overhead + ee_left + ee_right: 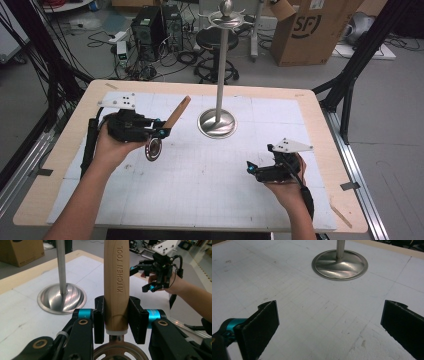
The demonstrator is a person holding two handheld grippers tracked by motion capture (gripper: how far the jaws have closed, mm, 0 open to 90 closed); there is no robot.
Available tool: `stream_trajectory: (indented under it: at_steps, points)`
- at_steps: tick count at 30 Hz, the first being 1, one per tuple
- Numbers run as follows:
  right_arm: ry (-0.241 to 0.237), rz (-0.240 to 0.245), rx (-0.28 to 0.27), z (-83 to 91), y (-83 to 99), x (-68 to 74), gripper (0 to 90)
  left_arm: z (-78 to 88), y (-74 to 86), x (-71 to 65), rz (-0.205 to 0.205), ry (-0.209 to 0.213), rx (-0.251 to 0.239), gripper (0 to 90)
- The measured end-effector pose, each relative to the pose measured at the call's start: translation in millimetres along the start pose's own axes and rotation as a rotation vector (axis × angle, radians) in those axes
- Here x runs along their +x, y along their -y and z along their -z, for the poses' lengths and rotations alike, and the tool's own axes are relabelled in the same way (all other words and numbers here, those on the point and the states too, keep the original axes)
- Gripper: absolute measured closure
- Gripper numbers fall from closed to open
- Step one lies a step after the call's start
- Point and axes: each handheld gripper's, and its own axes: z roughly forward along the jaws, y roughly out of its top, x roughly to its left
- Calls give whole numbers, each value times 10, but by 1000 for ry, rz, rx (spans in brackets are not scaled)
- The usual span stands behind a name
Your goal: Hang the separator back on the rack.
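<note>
In the high view, the left gripper (162,131) is clenching a wooden-handled kitchen tool with a round metal wheel (176,114) above the white gridded mat (200,180), beside the polished steel stand with its round base (217,122). In the left gripper view, 2 jaws are squeezing the handle. In the right gripper view, the right gripper (329,327) is hanging wide, grasping nothing.

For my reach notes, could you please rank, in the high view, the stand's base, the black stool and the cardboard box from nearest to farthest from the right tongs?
From the right tongs:
1. Stand's base, on the table, ahead and to the left.
2. Black stool, on the floor past the table's far edge.
3. Cardboard box, on the floor, far right.
</note>
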Motion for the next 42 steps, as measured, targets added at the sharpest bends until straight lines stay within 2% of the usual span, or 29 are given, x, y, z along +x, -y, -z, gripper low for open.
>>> stream_trajectory:
  at_steps: [1,3,4,13,14,15,21,25,26,29,33,42]
  points:
    - [0,3,-3,3,0,-4,1,-8,-72,13,-5,11,-10,688]
    - [2,4,-3,6,0,-7,1,-9,-105,22,-4,21,-20,689]
    - [-4,3,-7,9,-2,-3,1,-23,-169,43,-3,39,-33,689]
    - [-4,8,-4,-3,-4,-6,1,-47,-430,84,-32,55,-46,689]
    - [-6,6,-7,-4,-4,-10,1,-45,-505,89,-41,41,-43,689]
    - [-5,7,-8,-5,-4,-12,1,-45,-505,89,-41,41,-43,688]
    - [-8,3,-5,-5,-4,-12,1,-10,-778,113,-58,31,-63,688]
    - [-6,6,-3,-8,-4,-13,1,11,-891,128,-64,28,-81,688]
    - [-7,8,-4,-7,-5,-12,1,43,-958,135,-80,25,-88,688]
    - [-6,3,-13,8,-6,-14,1,86,-1015,151,-80,26,-110,688]
    - [-8,-1,-14,10,-5,-24,1,153,-1130,200,-72,-3,-133,688]
    - [-9,-3,-11,7,-4,-25,1,120,-1286,255,-75,-14,-139,688]
